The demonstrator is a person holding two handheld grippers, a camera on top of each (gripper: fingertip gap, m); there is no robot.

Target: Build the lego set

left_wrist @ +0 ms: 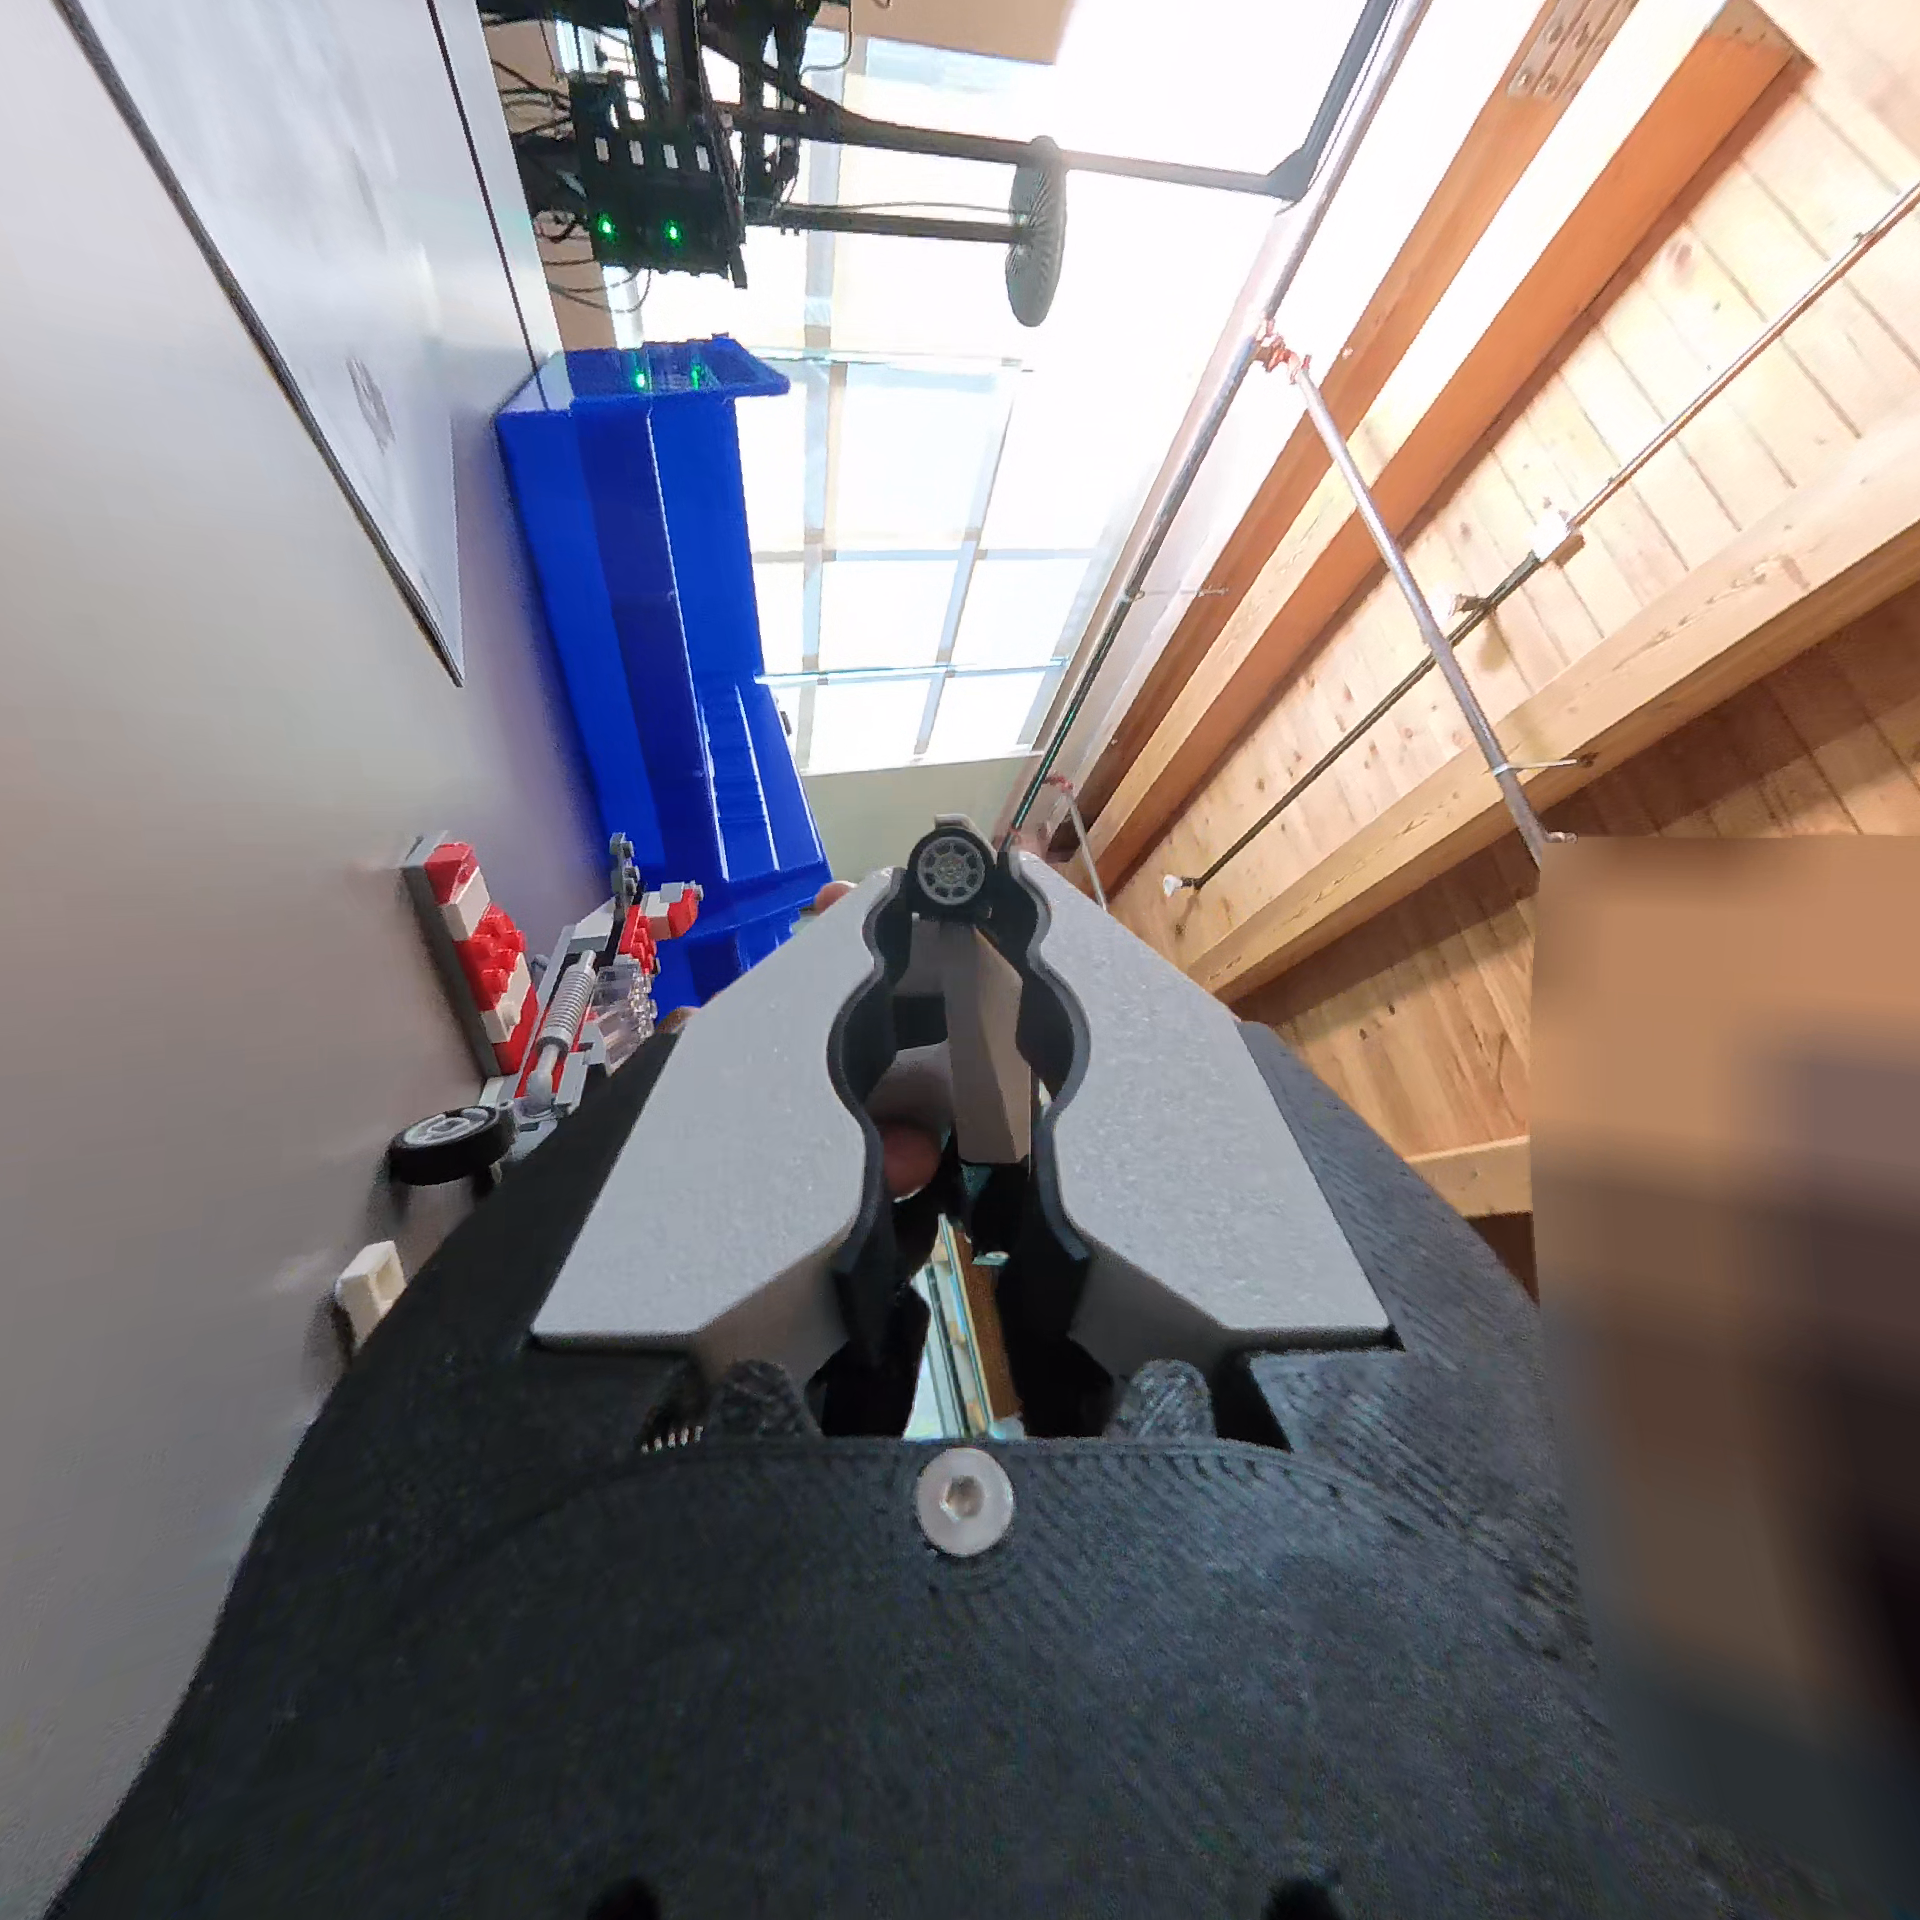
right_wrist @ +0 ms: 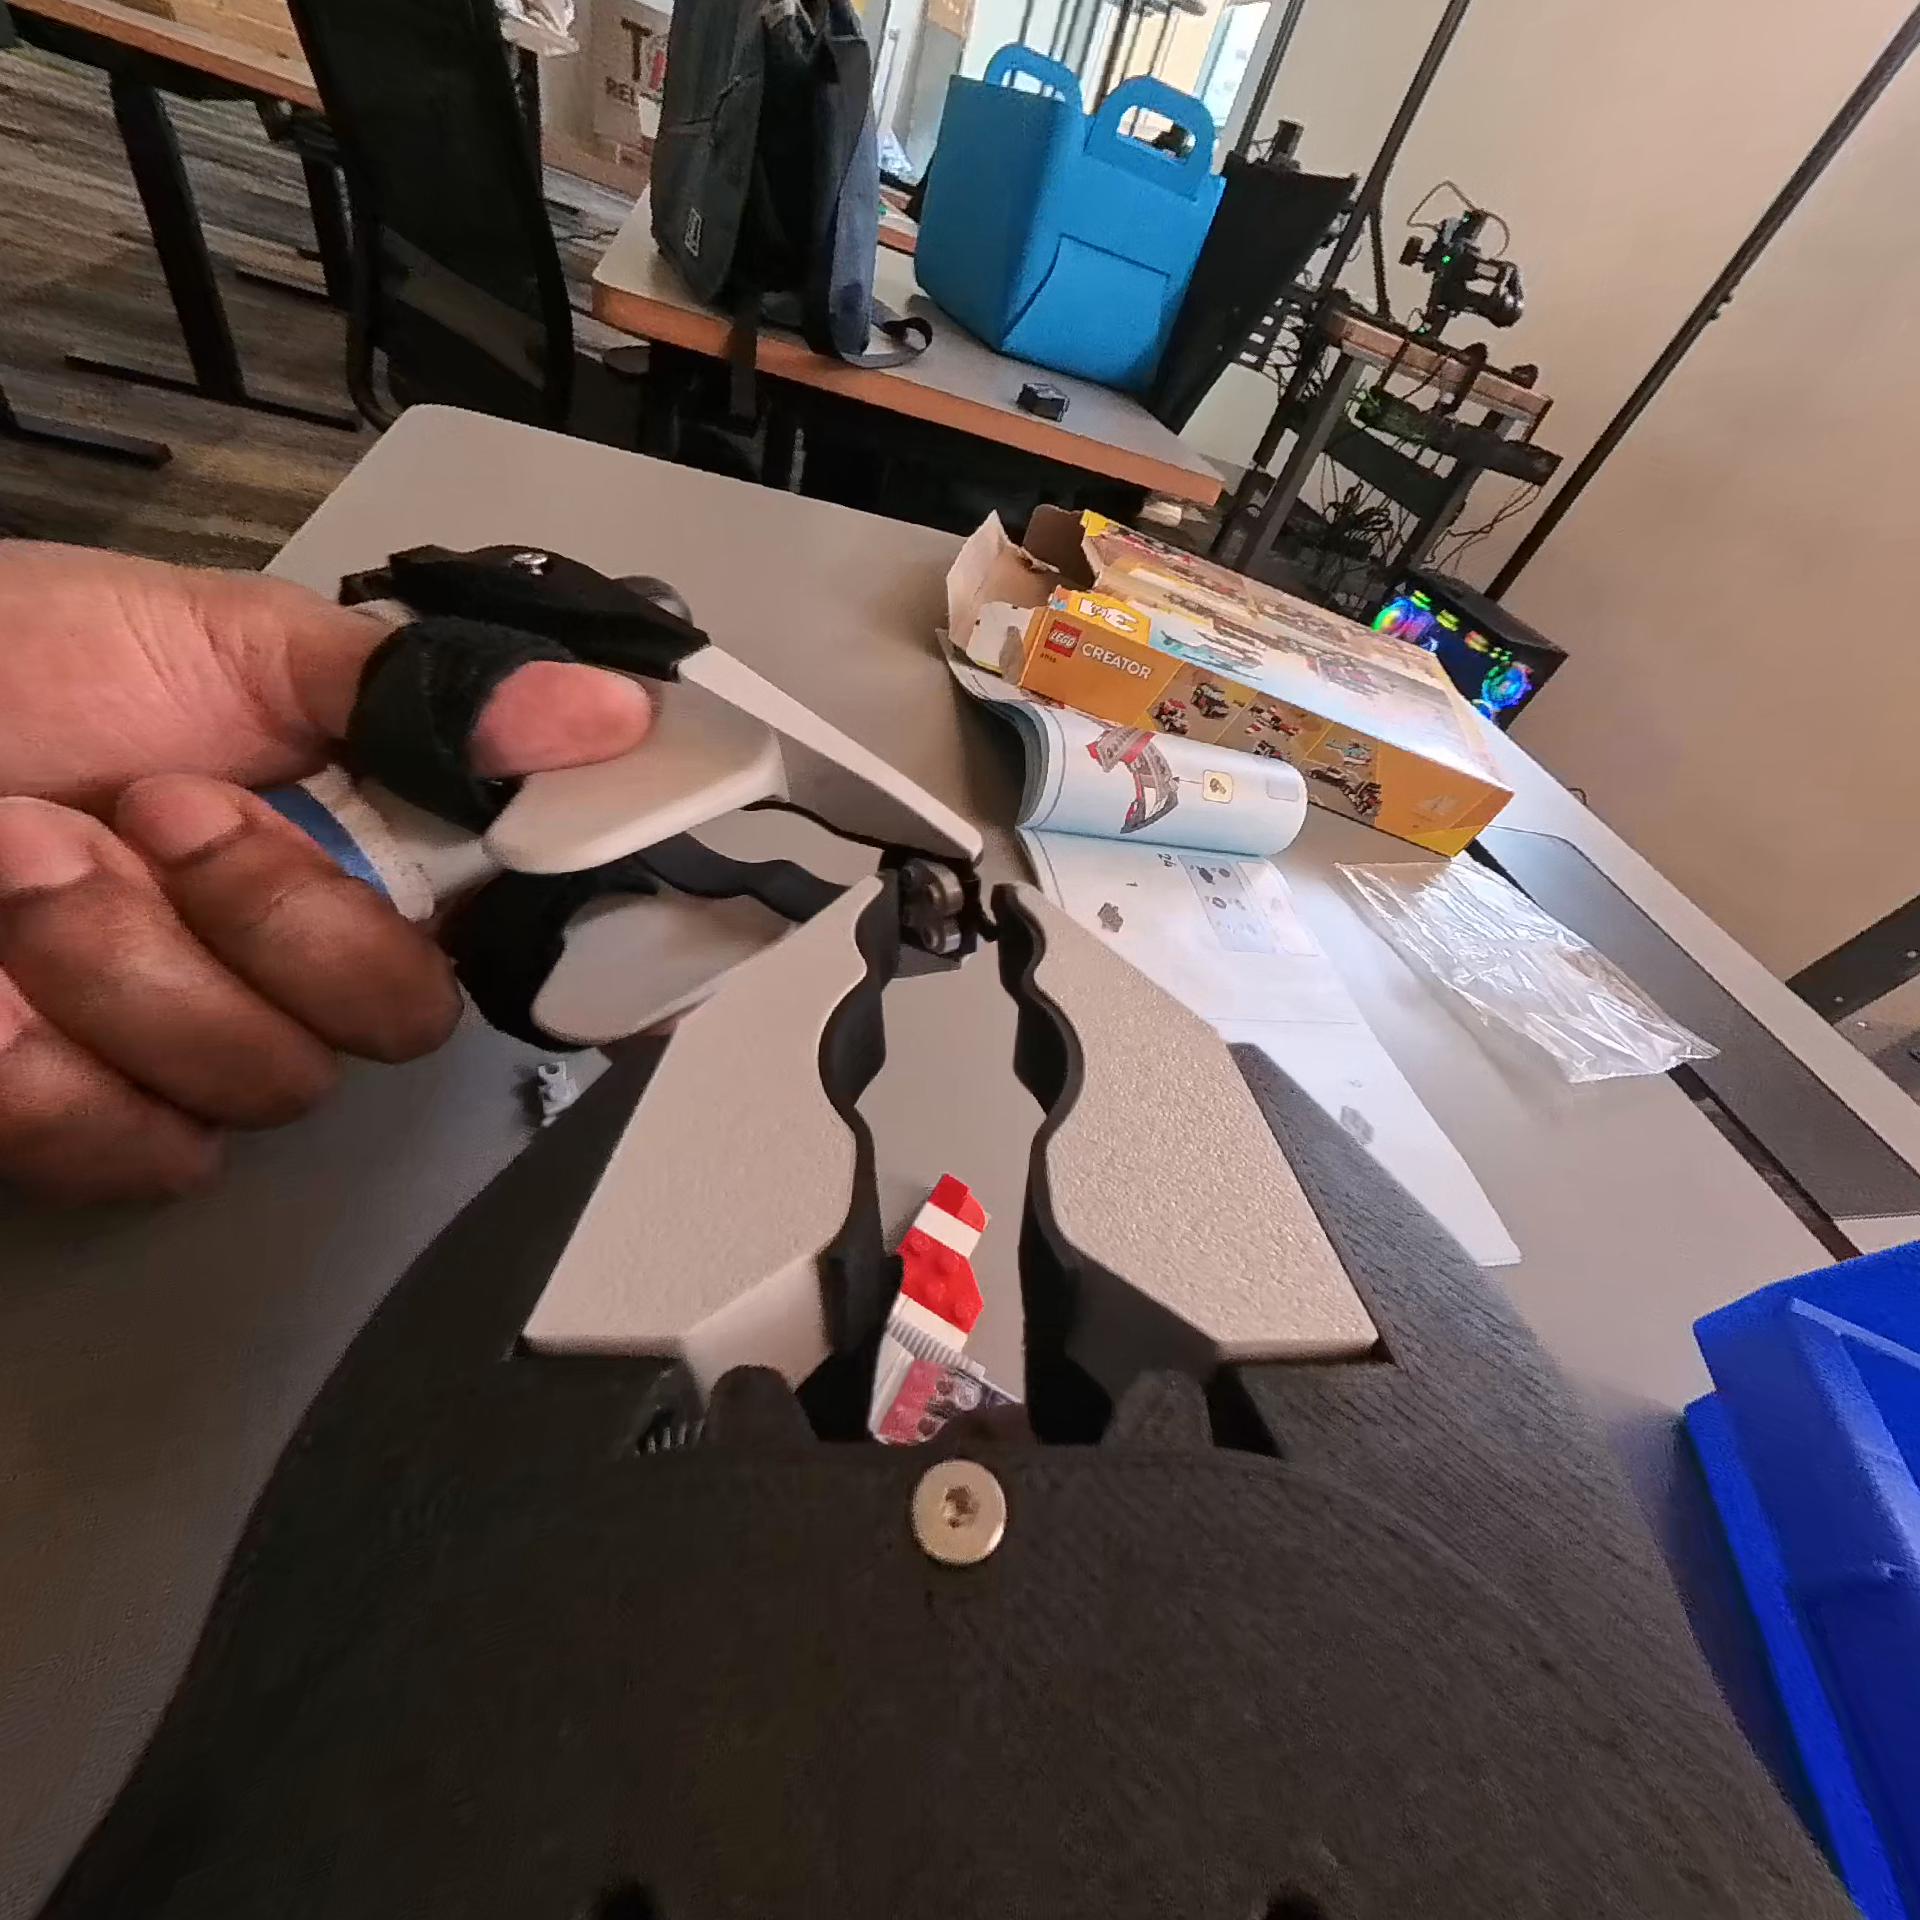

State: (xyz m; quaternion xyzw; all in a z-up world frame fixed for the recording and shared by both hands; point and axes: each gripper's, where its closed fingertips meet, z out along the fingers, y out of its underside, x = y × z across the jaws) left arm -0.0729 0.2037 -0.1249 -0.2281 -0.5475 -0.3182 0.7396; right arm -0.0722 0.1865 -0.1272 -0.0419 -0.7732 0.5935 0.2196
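You pinch the little gray wheel in your left gripper so it cannot drop. Your right gripper waits with its tips apart beside it. The red and white model rests on the table, ready for its wheel.

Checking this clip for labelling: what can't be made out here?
- Left wrist view: the left tool's body covers part of the model.
- Right wrist view: only a strip of model shows between the fingers; the bin is cut by the right edge.
- Whether the right tool grips the wheel: too crowded to tell.
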